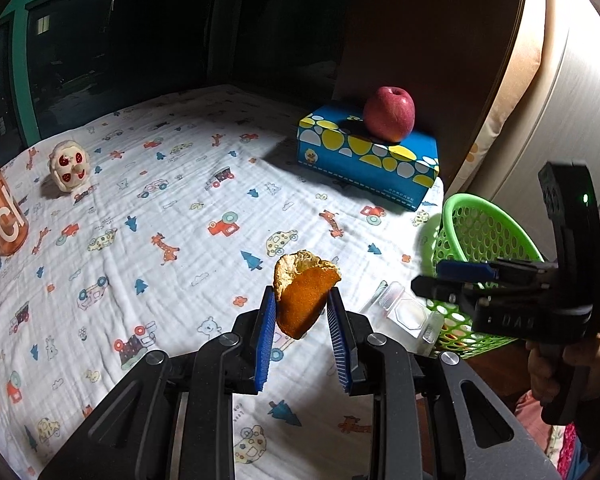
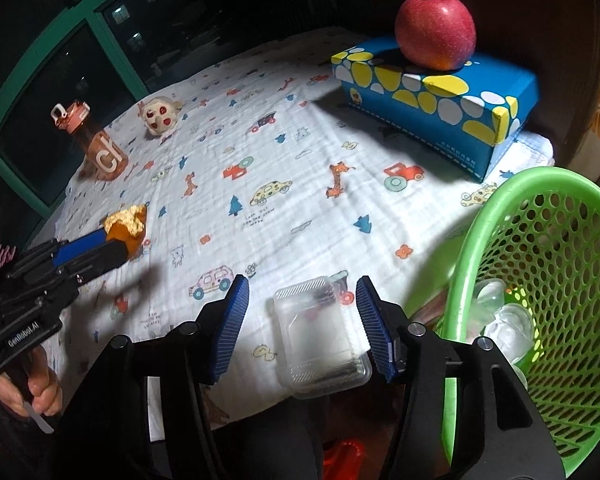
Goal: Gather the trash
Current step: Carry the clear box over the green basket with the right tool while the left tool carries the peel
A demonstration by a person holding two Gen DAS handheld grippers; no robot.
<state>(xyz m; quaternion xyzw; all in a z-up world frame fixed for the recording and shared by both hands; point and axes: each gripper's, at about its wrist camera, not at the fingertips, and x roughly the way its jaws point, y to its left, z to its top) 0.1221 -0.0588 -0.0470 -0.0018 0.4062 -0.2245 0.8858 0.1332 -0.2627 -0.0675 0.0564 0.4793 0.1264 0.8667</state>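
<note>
Orange peel (image 1: pixel 305 300), one, clamped in left hand-held gripper (image 1: pixel 302 316); right hand-held gripper (image 2: pixel 302 320) apart around one clear container (image 2: pixel 320 340)

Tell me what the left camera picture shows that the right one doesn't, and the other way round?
Only the left view shows the left tool up close, shut on the orange peel.

Only the right view shows the clear plastic pieces inside the green basket, the cap of the orange bottle, and the open right tool around the clear plastic box.

Both show the apple on the blue box, the small toy and the printed cloth.
</note>
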